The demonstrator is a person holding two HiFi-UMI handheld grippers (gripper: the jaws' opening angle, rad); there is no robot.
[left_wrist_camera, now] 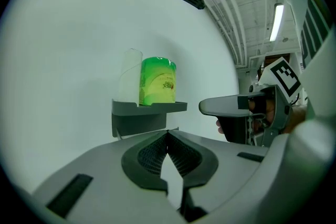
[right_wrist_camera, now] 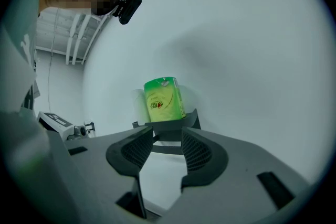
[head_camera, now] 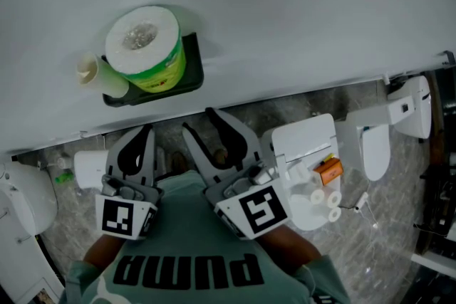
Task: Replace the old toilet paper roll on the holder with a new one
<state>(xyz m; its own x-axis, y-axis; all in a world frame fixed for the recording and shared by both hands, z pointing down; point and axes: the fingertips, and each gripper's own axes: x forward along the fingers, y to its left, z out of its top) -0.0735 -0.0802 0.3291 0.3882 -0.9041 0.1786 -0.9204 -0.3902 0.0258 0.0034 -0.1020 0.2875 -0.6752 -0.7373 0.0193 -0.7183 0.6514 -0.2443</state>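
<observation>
Looks barely begun: grips nothing, left fingers [left_wrist_camera: 148,157] pressed together, right fingers [right_wrist_camera: 200,153] partly apart, green roll [head_camera: 146,46] and bare tube [head_camera: 91,70] untouched ahead on holder [head_camera: 194,65].

New roll [head_camera: 146,46], upper left: white paper, glossy green film wrapper. Holder [head_camera: 191,75] beneath: dark matt plastic. Wall [head_camera: 299,11]: smooth, matt, pale. Right gripper [right_wrist_camera: 167,134] pads [right_wrist_camera: 197,153]: finely ribbed, matt dark. Floor [head_camera: 385,224]: mottled stone.
</observation>
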